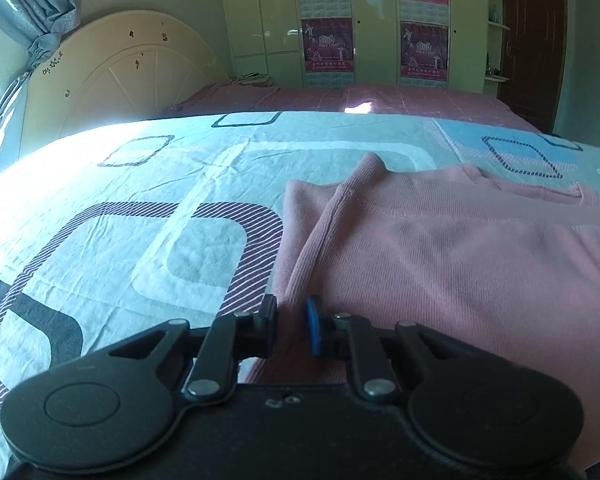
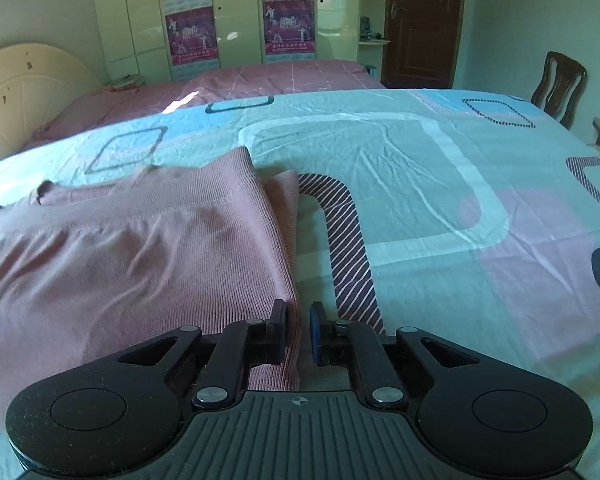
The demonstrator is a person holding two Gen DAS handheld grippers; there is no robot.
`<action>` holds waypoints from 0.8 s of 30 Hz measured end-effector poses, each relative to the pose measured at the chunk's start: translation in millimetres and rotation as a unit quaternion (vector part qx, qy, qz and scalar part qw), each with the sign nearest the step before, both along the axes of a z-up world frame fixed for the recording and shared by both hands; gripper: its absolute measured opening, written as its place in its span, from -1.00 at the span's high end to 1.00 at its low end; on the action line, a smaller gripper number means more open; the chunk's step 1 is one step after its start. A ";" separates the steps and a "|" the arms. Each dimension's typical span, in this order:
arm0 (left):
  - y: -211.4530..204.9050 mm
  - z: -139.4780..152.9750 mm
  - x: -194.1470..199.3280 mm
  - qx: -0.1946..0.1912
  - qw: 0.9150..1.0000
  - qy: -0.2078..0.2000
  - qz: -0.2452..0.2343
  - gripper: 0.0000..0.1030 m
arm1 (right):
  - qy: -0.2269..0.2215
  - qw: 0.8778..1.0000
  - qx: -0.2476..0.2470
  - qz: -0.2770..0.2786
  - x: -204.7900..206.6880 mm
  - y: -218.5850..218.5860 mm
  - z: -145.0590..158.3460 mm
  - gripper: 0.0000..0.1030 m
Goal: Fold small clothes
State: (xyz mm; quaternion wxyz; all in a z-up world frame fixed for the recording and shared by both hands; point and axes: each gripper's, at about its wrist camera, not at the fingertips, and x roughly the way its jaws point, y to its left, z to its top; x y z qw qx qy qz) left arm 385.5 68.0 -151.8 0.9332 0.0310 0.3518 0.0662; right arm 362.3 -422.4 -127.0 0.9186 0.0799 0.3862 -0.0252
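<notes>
A pink knit garment (image 1: pixel 440 248) lies partly folded on the patterned bedsheet (image 1: pixel 140 208), with a sleeve folded in along its left side. My left gripper (image 1: pixel 291 322) sits at the garment's near left edge, jaws narrowly apart with the pink edge between them. In the right wrist view the same garment (image 2: pixel 132 248) lies at the left. My right gripper (image 2: pixel 298 330) sits at its near right edge, jaws narrowly apart around the pink edge. Whether the pads press the cloth cannot be told.
The bedsheet (image 2: pixel 420 200) spreads wide to the right. A second bed with a pink cover (image 2: pixel 240 80) stands behind. A cream headboard (image 1: pixel 132 68), wardrobe with posters (image 1: pixel 328 24), brown door (image 2: pixel 420 20) and wooden chair (image 2: pixel 560 84) line the room.
</notes>
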 end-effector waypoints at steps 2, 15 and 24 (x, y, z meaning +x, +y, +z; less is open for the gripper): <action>-1.0 9.7 -7.3 -0.006 1.000 -0.011 0.002 0.52 | -0.020 1.000 0.006 0.013 -5.6 8.0 13.0 0.81; -84.3 13.4 -12.1 -0.058 0.993 0.007 -0.105 0.36 | -0.020 0.984 0.049 0.170 30.0 147.4 10.0 0.80; -72.2 4.3 -27.4 -0.052 0.994 0.031 -0.093 0.16 | -0.012 0.982 0.026 0.187 10.9 141.7 -6.1 0.70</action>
